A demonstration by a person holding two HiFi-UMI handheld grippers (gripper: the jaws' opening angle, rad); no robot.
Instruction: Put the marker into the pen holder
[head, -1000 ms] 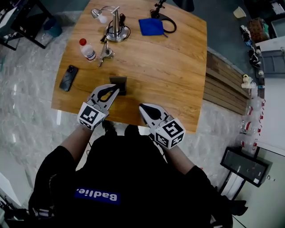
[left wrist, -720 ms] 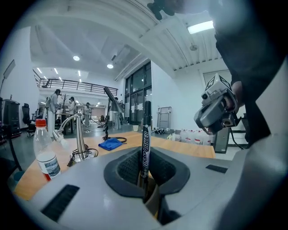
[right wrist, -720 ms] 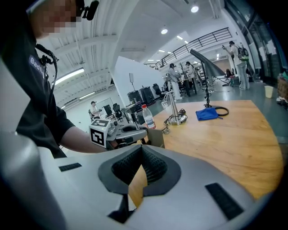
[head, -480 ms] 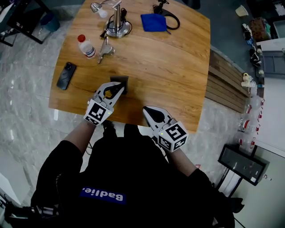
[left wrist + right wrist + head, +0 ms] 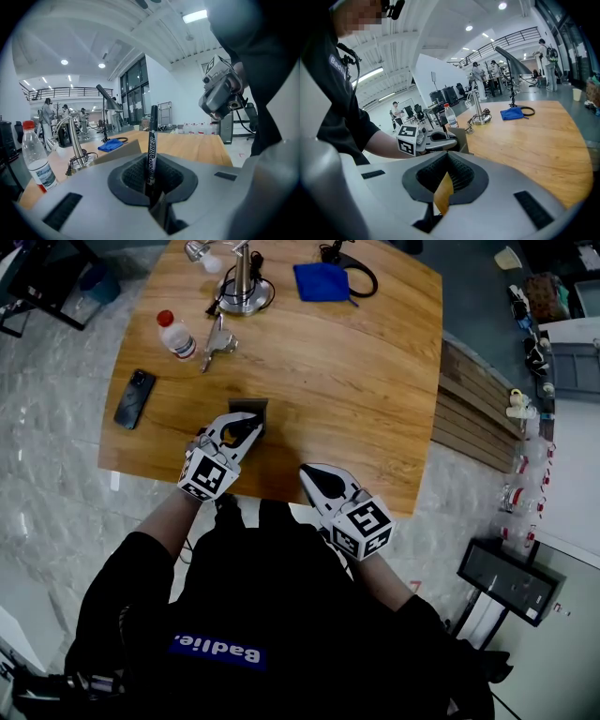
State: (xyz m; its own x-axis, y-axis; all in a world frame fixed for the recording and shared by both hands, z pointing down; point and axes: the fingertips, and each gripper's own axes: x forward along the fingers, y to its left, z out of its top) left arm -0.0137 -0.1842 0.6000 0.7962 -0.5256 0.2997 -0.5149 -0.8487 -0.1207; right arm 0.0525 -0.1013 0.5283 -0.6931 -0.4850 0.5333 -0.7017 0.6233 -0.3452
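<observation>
My left gripper (image 5: pixel 247 430) is shut on a black marker (image 5: pixel 152 150), which stands upright between its jaws. In the head view its tips sit at the near edge of the dark square pen holder (image 5: pixel 249 410) on the wooden table (image 5: pixel 356 390). In the left gripper view the holder's wall (image 5: pixel 117 152) shows just behind the jaws. The right gripper view shows the left gripper (image 5: pixel 436 139) beside the holder (image 5: pixel 461 137). My right gripper (image 5: pixel 310 472) hovers over the table's near edge, right of the holder; its jaws (image 5: pixel 443 190) are shut with nothing between them.
A water bottle (image 5: pixel 173 334) and a phone (image 5: pixel 129 399) lie on the left of the table. A metal clamp (image 5: pixel 217 341), a metal stand with cables (image 5: pixel 242 282), a blue cloth (image 5: pixel 321 282) and a black cable loop (image 5: pixel 356 279) are at the far side.
My left gripper has carried the marker a little forward, from short of the holder to its near edge. The right gripper has hardly moved.
</observation>
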